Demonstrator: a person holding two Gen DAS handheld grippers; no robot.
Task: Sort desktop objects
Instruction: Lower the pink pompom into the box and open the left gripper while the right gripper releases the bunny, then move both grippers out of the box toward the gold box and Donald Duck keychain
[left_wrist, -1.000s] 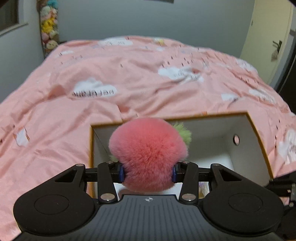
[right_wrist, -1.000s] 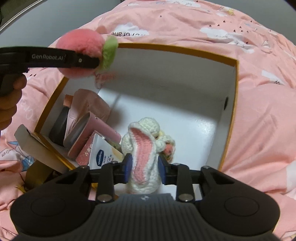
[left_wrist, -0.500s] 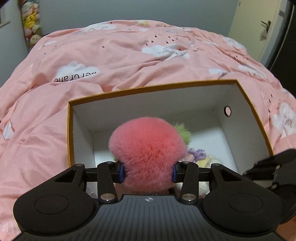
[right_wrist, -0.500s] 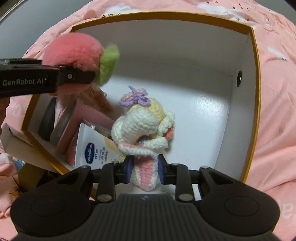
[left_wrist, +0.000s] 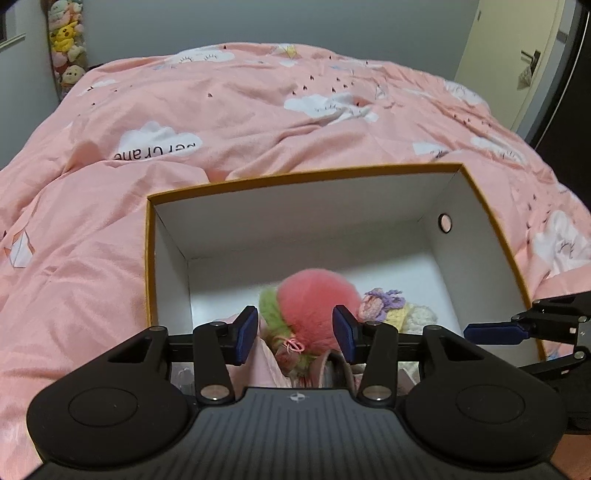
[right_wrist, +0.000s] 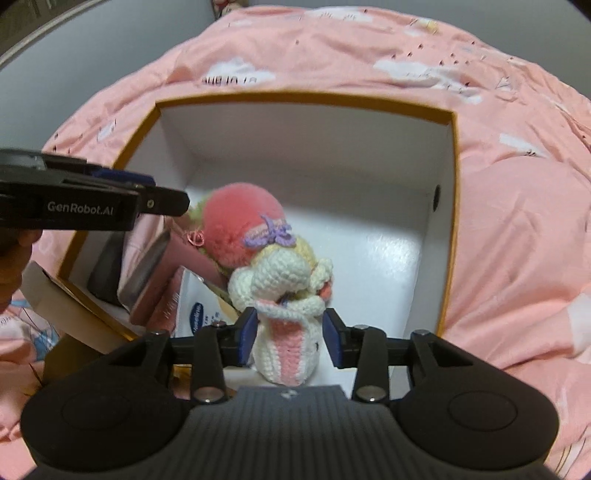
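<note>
- Left wrist view: the left gripper (left_wrist: 295, 334) hangs over the near edge of the white box (left_wrist: 295, 229) with its orange rim, fingers spread wide. The pink pompom (left_wrist: 319, 302) with its green tuft lies inside the box, between the pads but below them, touching neither. The right gripper's blue pad (left_wrist: 495, 332) pokes in from the right.
- Right wrist view: the right gripper (right_wrist: 291, 338) is also parted, its pads just clear of the crocheted bunny doll (right_wrist: 286, 295), which stands on the box floor against the pompom (right_wrist: 236, 225). Only here show the pink cases (right_wrist: 162, 273) and a white pouch (right_wrist: 195, 306) along the box's left side, and the left gripper (right_wrist: 122, 192) above them.
- The box sits on a pink cloud-print duvet (right_wrist: 517, 206).
</note>
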